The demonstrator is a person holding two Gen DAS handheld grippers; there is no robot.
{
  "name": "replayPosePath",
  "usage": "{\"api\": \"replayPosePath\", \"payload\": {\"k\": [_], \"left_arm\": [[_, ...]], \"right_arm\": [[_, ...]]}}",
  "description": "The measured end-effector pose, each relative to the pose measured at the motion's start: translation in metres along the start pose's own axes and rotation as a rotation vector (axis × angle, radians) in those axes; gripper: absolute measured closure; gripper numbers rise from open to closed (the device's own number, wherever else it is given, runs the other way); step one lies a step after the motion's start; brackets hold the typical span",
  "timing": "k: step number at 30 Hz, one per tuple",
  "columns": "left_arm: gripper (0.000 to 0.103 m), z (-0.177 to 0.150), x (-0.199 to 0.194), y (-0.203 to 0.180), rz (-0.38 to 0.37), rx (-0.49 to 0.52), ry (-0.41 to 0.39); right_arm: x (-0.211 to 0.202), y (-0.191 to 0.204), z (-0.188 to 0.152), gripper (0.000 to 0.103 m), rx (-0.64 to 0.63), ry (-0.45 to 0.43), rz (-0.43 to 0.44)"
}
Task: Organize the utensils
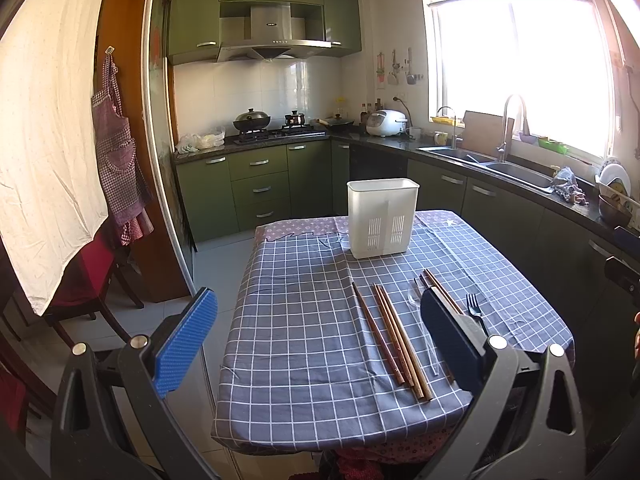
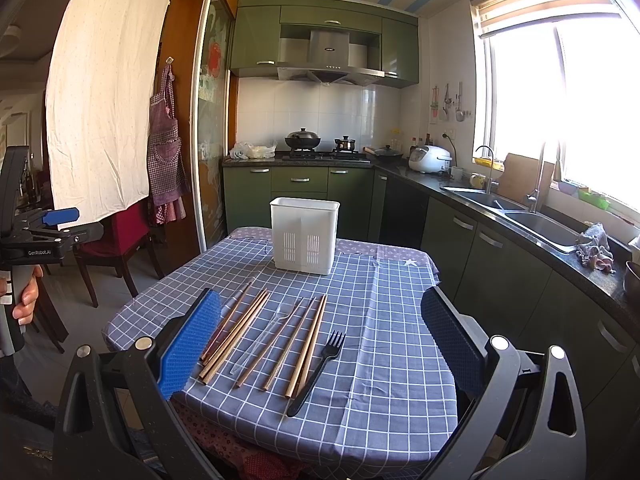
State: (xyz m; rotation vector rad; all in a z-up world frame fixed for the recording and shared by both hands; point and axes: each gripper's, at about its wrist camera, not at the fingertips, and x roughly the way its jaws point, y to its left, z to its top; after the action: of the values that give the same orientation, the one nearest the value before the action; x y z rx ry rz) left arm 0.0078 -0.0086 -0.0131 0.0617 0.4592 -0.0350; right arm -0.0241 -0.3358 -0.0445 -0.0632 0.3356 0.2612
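Note:
A white slotted utensil holder stands upright at the far end of the table. Several wooden chopsticks, a clear plastic spoon and a black plastic fork lie loose on the blue checked tablecloth near the front edge. My left gripper is open and empty, above the table's front left. My right gripper is open and empty, hovering over the utensils. The left gripper also shows in the right wrist view at far left.
Green cabinets and a dark counter with a sink run along the right. A stove with pots is at the back. A red chair stands left of the table. An apron hangs on the left wall.

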Motion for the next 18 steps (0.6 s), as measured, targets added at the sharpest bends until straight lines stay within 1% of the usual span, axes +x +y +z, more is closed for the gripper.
{"api": "replayPosePath", "payload": {"k": [13,18], "left_arm": [[0.006,0.002,0.002,-0.002,-0.007,0.006,0.009],[0.006,0.001,0.017,-0.003,-0.035,0.009,0.051]], "right_arm": [[0.004,-0.001,-0.001,0.004,0.004,0.017,-0.002],[0.017,-0.005,-0.002,0.004,0.011,0.053,0.013]]}}
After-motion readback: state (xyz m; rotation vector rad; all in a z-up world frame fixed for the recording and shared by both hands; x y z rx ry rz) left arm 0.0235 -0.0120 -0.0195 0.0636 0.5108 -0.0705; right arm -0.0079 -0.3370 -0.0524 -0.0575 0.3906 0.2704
